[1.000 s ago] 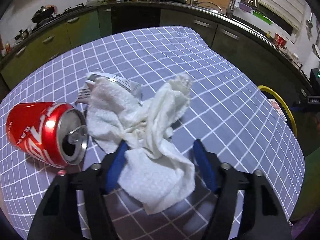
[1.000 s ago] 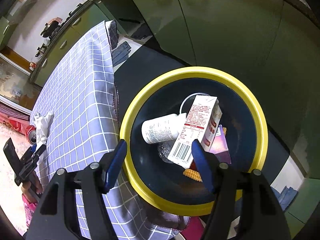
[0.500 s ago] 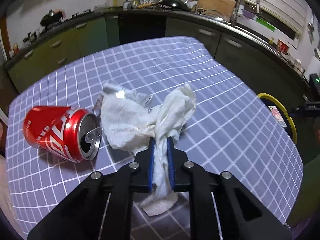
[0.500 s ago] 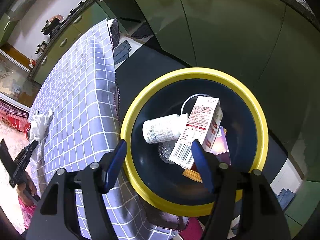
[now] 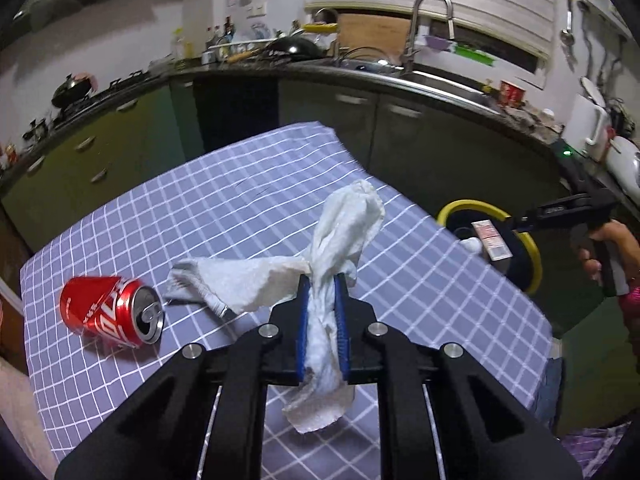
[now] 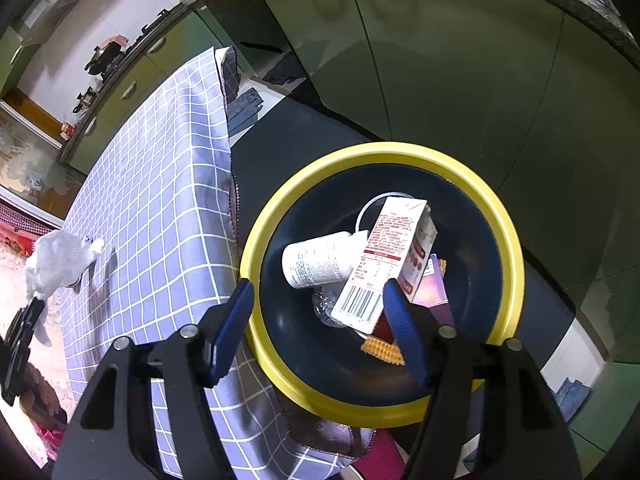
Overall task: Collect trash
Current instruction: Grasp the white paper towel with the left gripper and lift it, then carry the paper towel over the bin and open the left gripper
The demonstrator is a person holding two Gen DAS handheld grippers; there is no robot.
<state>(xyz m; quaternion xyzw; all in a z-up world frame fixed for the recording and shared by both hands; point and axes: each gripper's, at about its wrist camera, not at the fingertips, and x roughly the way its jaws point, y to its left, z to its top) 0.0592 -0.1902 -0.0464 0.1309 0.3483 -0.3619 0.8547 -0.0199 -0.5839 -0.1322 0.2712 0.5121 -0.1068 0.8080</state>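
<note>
My left gripper (image 5: pixel 321 280) is shut on a crumpled white paper towel (image 5: pixel 344 232) and holds it lifted above the checked tablecloth (image 5: pixel 240 208). A red soda can (image 5: pixel 110 311) lies on its side on the cloth to the left. A silver wrapper (image 5: pixel 218 308) lies under the towel's hanging end. My right gripper (image 6: pixel 316 288) is open and empty above the yellow-rimmed trash bin (image 6: pixel 508 240), which holds a white bottle (image 6: pixel 320 264), a carton (image 6: pixel 384 268) and other scraps. The bin also shows in the left wrist view (image 5: pixel 532 264), past the table's right edge.
Dark green kitchen cabinets (image 5: pixel 420 136) and a counter with a sink tap (image 5: pixel 428 28) run behind the table. The bin stands on the floor between the table edge and the cabinets (image 6: pixel 440 60). Cloth scraps lie on the floor (image 6: pixel 248 108).
My left gripper closed on the paper towel and lifted it off the table, uncovering the silver wrapper. The right gripper stayed open over the bin.
</note>
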